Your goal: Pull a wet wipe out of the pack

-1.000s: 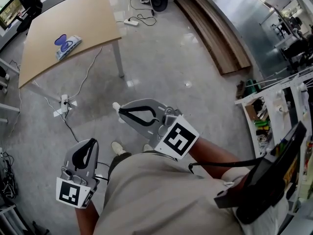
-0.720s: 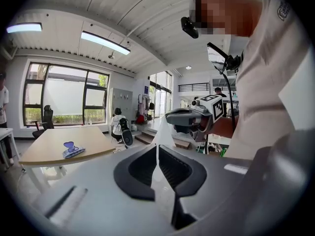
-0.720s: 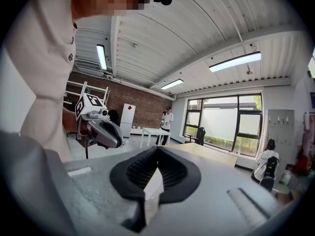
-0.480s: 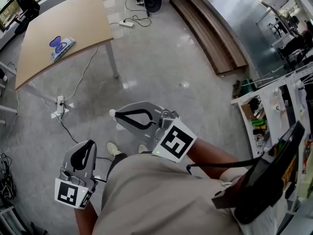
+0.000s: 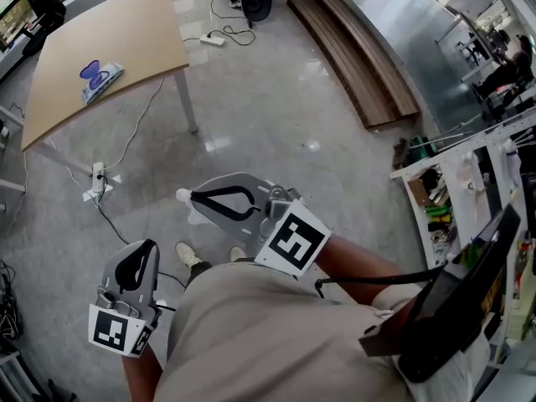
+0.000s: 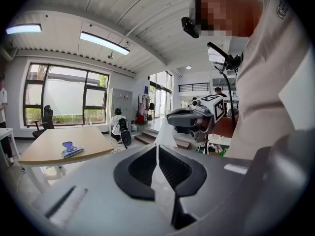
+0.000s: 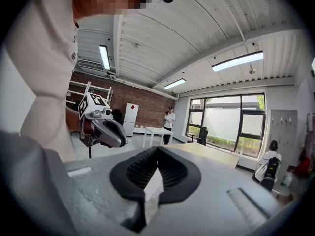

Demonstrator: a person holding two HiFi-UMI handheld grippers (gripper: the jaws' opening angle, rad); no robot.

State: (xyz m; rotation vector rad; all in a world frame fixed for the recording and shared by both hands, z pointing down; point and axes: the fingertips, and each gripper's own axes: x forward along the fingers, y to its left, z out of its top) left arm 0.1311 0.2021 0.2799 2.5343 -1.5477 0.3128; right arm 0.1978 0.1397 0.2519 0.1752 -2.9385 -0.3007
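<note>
What stands around you in the room

To your front left you have a wooden table [image 5: 134, 23] on the grey glossy floor [image 5: 276, 115], and a white power strip [image 5: 212, 40] with its cable lies on the floor just beyond the table corner. Long wooden boards [image 5: 356, 57] lie farther to the right. A white shelf rack [image 5: 456, 187] stands close at your right side. Large windows [image 6: 64, 95] are behind the table.

I'm looking at the light wooden bench [image 5: 134, 32] standing on the grey floor [image 5: 276, 115]; a wet wipe pack [image 5: 100, 78] is lying flat on it, toward its left side.
</note>
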